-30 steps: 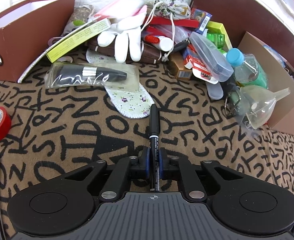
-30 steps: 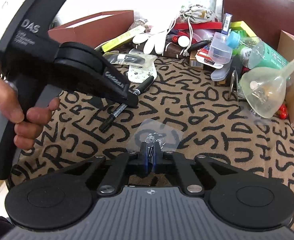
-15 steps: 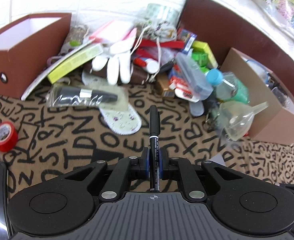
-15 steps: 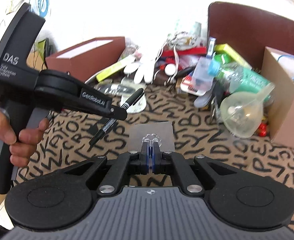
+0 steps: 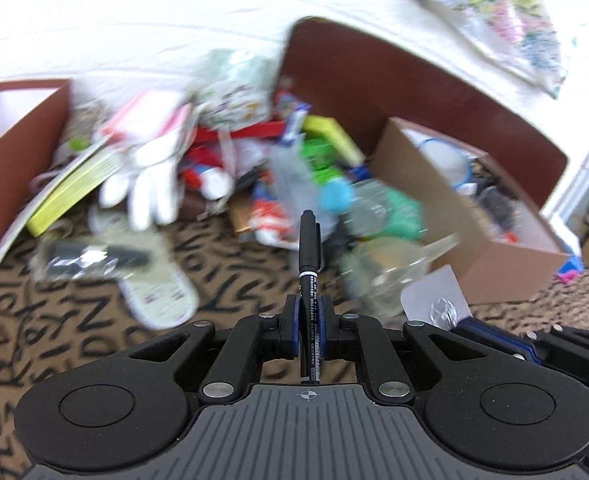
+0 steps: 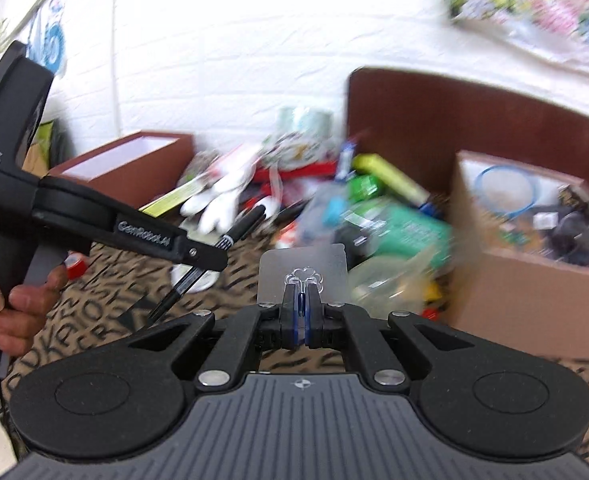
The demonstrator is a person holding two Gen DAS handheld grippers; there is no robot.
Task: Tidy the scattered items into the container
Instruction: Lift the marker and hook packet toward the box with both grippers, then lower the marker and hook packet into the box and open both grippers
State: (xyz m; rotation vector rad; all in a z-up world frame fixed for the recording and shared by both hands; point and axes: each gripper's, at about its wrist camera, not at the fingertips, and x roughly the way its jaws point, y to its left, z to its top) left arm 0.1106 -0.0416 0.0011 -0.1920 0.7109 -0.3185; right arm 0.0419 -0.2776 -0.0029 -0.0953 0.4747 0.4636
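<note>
Our left gripper (image 5: 309, 326) has its jaws clenched on a light, stiff marker (image 5: 308, 276) mid-barrel; our right gripper (image 6: 302, 314) pinches a thin, slippery hook card (image 6: 303, 266) by its hook.

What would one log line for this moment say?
left gripper: shut on black marker | right gripper: shut on clear hook card | cardboard box: ahead

A clear adhesive hook (image 6: 303, 270) is pinched by the right gripper (image 6: 303, 304). At left, a black marker (image 6: 230, 242) is clamped by the left gripper (image 6: 210, 258), above the patterned cloth (image 6: 106, 300).
</note>
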